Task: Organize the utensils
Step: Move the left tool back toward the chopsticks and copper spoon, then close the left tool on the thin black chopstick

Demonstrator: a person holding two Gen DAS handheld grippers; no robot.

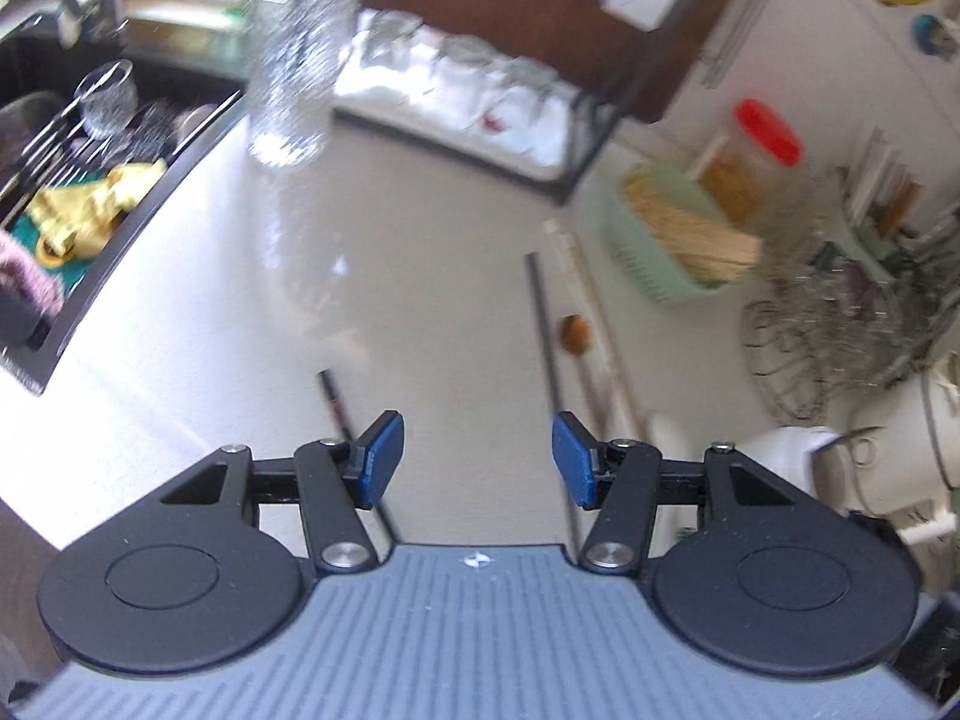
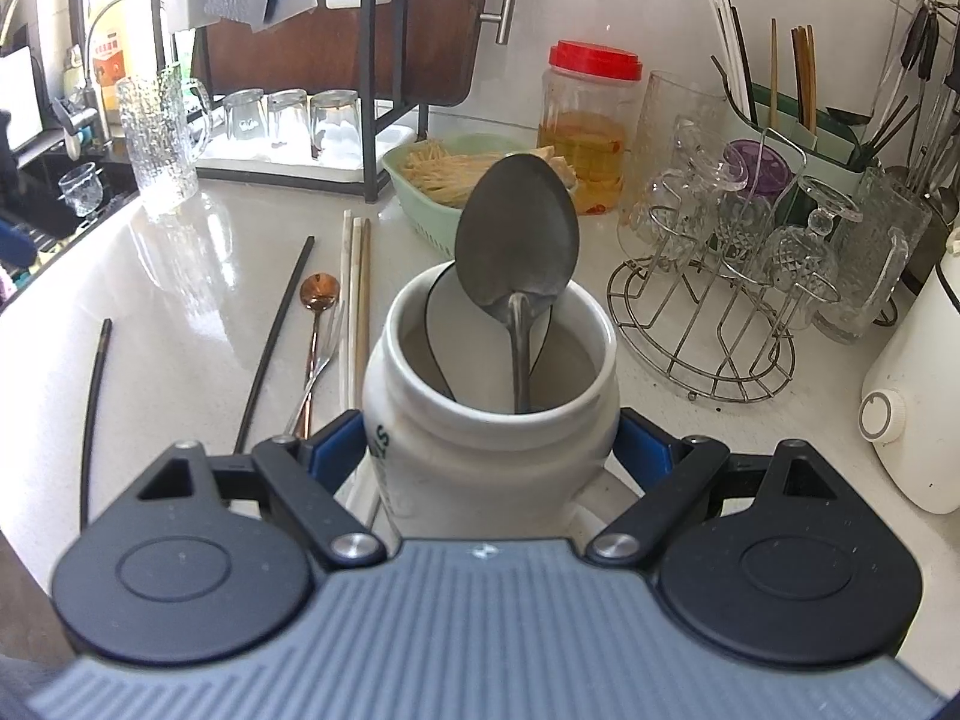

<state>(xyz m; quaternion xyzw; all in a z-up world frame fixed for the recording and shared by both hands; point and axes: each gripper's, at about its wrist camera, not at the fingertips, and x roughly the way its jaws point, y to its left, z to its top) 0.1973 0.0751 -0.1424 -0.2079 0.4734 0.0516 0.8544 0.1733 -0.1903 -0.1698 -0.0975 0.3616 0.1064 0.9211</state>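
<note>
My right gripper (image 2: 489, 450) is shut on a white ceramic jar (image 2: 480, 414), with its blue pads (image 2: 336, 450) pressed against both sides. A large metal spoon (image 2: 516, 240) stands in the jar, bowl up. On the white counter to the left lie two black chopsticks (image 2: 276, 324), a copper spoon (image 2: 318, 294), a fork (image 2: 315, 369) and pale chopsticks (image 2: 355, 288). My left gripper (image 1: 477, 450) hangs open over the counter with nothing between its fingers. A black chopstick (image 1: 543, 324) runs just inside its right finger. The copper spoon (image 1: 575, 333) and pale chopsticks (image 1: 585, 300) lie beyond, blurred.
A sink (image 1: 90, 180) with dishes and a yellow cloth is at the left. A textured glass mug (image 2: 157, 138) and a rack of upturned glasses (image 2: 288, 120) stand at the back. A green basket (image 2: 432, 180), a red-lidded jar (image 2: 591, 120), a wire glass stand (image 2: 720, 300) and a white appliance (image 2: 912, 408) are on the right.
</note>
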